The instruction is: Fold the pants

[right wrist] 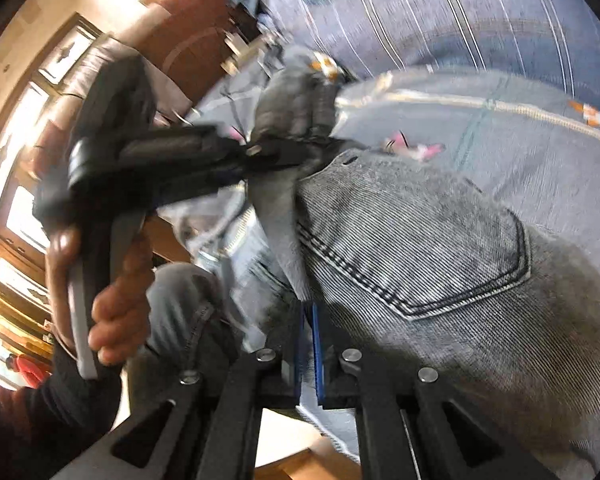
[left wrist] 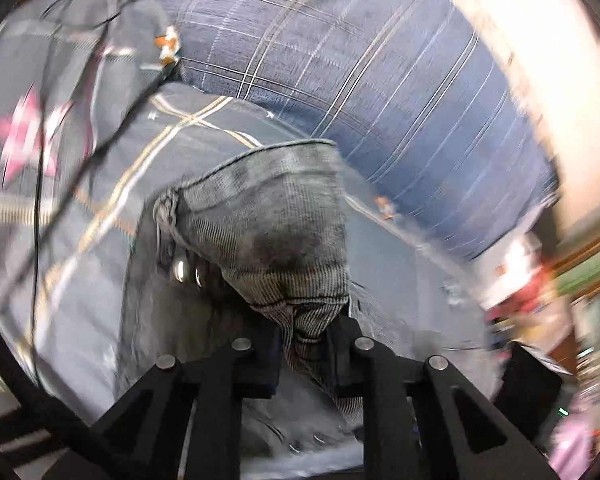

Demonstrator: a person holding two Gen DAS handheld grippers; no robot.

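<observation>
I have the grey ribbed-denim pants (left wrist: 276, 236) lifted above the plaid blue-grey bed cover (left wrist: 400, 92), the left gripper (left wrist: 304, 344) pinching a bunched fold and the right gripper (right wrist: 308, 364) clamped on the edge near the back pocket (right wrist: 428, 248). I judge both hands should travel together, keeping the cloth taut between them so the fold lands flat

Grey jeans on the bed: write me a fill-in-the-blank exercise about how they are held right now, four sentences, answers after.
1. The left gripper is shut on a bunched fold of the ____ jeans.
2. The right gripper is ____ on the jeans' edge.
3. In the right wrist view, a stitched back ____ shows on the denim.
4. A bedsheet under the jeans carries a pink ____ pattern.

Answers: grey; shut; pocket; star
</observation>
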